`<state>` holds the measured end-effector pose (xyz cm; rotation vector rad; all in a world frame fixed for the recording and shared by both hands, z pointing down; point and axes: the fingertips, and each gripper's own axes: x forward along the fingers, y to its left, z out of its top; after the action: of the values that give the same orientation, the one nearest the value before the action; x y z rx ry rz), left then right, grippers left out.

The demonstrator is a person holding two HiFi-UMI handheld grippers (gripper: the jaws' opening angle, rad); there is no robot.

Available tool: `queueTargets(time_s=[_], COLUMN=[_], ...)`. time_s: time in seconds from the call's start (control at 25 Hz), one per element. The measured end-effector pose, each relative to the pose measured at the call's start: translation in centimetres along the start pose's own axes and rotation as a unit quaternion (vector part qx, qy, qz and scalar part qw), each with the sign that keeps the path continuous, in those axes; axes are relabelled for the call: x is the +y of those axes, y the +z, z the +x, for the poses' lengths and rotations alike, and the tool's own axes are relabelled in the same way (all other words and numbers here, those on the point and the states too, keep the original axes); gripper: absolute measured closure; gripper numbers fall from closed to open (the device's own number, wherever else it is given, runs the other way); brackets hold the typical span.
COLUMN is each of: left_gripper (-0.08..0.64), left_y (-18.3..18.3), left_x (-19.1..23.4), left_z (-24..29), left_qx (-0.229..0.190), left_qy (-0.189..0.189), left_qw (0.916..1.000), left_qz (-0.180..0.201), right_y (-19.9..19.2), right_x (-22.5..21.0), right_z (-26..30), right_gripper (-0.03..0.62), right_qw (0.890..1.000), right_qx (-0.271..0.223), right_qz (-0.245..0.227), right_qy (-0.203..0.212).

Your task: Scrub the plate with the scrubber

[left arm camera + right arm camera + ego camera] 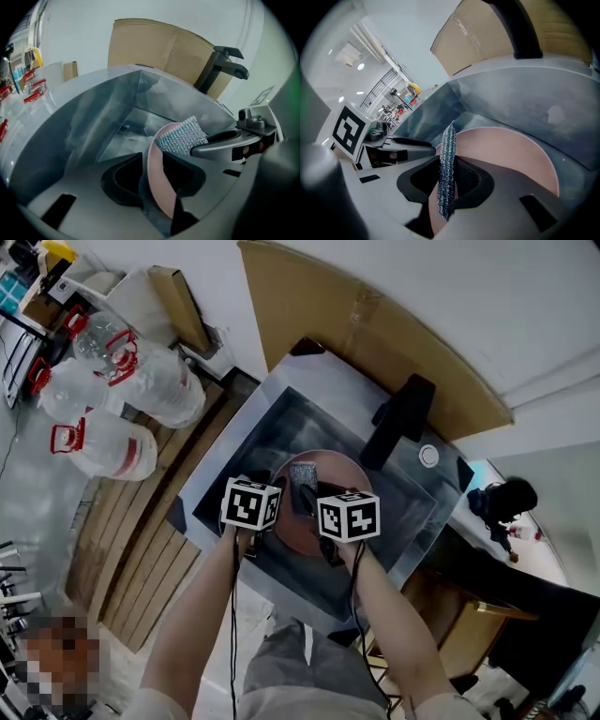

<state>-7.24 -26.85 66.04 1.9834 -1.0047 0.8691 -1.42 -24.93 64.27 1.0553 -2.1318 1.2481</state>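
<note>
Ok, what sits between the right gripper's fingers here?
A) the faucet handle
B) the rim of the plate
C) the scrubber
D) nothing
C: the right gripper pinches the silvery mesh scrubber, which shows edge-on in the right gripper view.

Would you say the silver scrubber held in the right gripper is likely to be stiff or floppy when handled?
Probably fairly stiff: the scrubber stands straight up from the right gripper's jaws without drooping. It looks thin, so it is likely light. Its woven metallic mesh seems rough, so it should drag rather than slide on the plate.
</note>
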Motion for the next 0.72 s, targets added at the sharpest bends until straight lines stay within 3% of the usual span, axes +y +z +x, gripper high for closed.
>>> queueTargets(time_s=[0.12, 0.24, 0.44, 0.6, 0.72], left_gripper=[0.421, 0.504, 0.532, 0.532, 0.532], left_y=[-0.5, -0.3, -0.3, -0.4, -0.4], left_x=[-0.2, 0.6, 0.8, 0.8, 0.8], left_z=[1.1, 1.4, 1.7, 1.8, 1.9], left_qx=[0.014, -0.001, 0.000, 0.001, -0.001], left_qy=[-0.011, 0.002, -0.001, 0.002, 0.022], left_qw=[0.9998, 1.0000, 1.0000, 1.0000, 0.9995], left_qz=[0.000, -0.005, -0.010, -0.007, 0.024], right_y=[0.0, 0.2, 0.9, 1.7, 1.1], right_x=[-1.0, -2.0, -3.9, -6.3, -7.2], right_z=[0.7, 1.1, 1.0, 0.0, -1.5], right_gripper=[0.488, 0.488, 0.489, 0.491, 0.495], right_qw=[0.999, 0.991, 0.964, 0.942, 0.927], right_qx=[0.014, 0.030, 0.056, 0.072, 0.121], right_qz=[-0.041, -0.113, -0.231, -0.280, -0.302], right_qy=[-0.025, -0.061, -0.116, -0.169, -0.184])
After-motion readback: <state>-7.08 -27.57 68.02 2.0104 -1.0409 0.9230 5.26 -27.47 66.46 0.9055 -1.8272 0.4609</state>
